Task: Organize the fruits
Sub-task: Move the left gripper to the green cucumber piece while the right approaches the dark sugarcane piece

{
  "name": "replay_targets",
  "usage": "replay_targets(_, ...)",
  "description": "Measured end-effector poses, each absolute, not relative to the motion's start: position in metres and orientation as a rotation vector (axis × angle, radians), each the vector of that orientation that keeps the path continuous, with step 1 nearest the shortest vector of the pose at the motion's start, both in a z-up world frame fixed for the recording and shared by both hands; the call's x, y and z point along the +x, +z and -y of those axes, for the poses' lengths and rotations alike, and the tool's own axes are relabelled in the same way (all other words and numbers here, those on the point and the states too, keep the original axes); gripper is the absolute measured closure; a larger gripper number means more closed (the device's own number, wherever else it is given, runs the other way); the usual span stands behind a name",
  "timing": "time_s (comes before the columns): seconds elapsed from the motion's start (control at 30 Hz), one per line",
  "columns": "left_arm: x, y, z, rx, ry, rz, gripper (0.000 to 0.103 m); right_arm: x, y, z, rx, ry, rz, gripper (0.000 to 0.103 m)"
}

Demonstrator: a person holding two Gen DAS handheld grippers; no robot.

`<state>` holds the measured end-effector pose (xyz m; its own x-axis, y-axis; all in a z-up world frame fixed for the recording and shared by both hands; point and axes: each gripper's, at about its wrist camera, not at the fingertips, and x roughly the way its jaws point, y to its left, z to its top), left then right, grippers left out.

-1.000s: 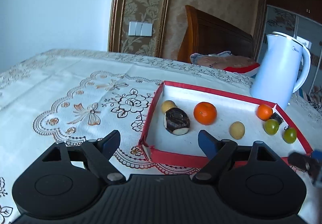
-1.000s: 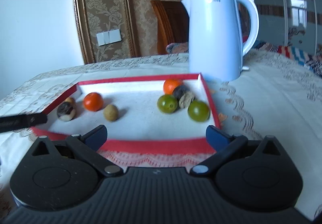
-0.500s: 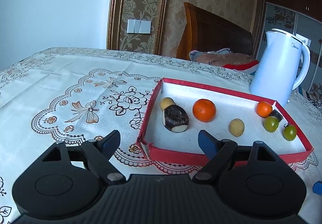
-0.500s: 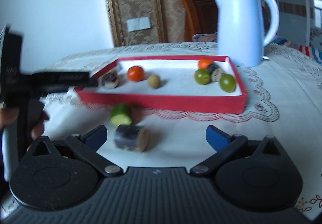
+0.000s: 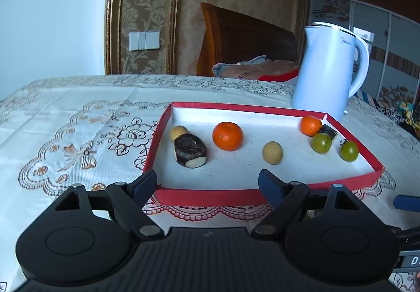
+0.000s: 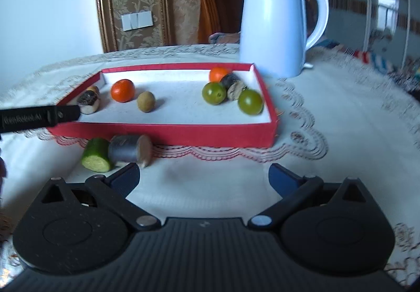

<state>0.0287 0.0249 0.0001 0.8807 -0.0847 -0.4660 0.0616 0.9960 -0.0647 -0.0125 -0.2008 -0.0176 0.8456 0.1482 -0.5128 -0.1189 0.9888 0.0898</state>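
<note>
We have both grippers held low in front of the red tray (image 5: 262, 197), which sits on the lace-covered desk (image 5: 78, 118) just in front of a white kettle (image 5: 328, 68). Our left gripper (image 5: 207, 181) hovers at the tray's near wall with nothing between its fingers; its jaws were already wide and are opening a little more. Our right gripper (image 6: 204, 176) also stands wide and empty.

What has changed most is the right wrist view. A second ago it looked straight into the tray; now it has pulled back, and two pieces outside the tray have come into sight: a cut cucumber piece (image 6: 95, 155) and a dark, purplish cylinder with a pale cut end (image 6: 130, 151), perhaps sugar cane. They lie touching each other on the cloth, just beside the tray's near wall and just ahead of the right gripper's left finger (image 6: 126, 176).

Inside the tray nothing has shifted: a large tangerine (image 5: 227, 136), a smaller one (image 5: 310, 125) in the far right corner, two green fruits (image 5: 321, 143) (image 5: 349, 150), a tan round fruit (image 5: 272, 152) and a dark peeled chunk (image 5: 189, 150).

We judge these two strays to be the remaining work, and the right gripper is well placed to take one.
</note>
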Motion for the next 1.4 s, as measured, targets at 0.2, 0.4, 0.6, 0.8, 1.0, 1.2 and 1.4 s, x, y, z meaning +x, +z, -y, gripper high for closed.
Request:
replay_targets(0.2, 0.019, 0.004, -0.019, -0.010, -0.090, -0.434, 0.014, -0.014, -0.017, 0.192, 0.014, 0.176, -0.530, 0.000)
replay_targets(0.4, 0.027, 0.003, -0.027, -0.053, -0.052, -0.473, 0.014, -0.002, -0.012, 0.182, 0.041, 0.198, -0.522, 0.000)
replay_targets(0.6, 0.032, 0.002, -0.040, -0.132, -0.052, -0.513, 0.014, 0.021, -0.010, 0.160, 0.011, 0.185, -0.546, 0.000)
replay_targets(0.8, 0.030, 0.001, -0.034, -0.102, -0.093, -0.509, 0.014, 0.013, -0.010, 0.165, -0.027, 0.137, -0.505, 0.000)
replay_targets(1.0, 0.020, 0.002, -0.019, -0.022, -0.152, -0.478, 0.014, -0.003, -0.010, 0.190, -0.028, 0.049, -0.438, 0.000)
replay_targets(1.2, 0.015, -0.002, -0.001, 0.079, -0.184, -0.464, 0.014, 0.009, -0.017, 0.226, 0.136, 0.083, -0.520, 0.000)
replay_targets(1.4, 0.016, -0.008, 0.010, 0.133, -0.250, -0.494, 0.014, 0.014, -0.023, 0.235, 0.200, 0.104, -0.548, 0.000)
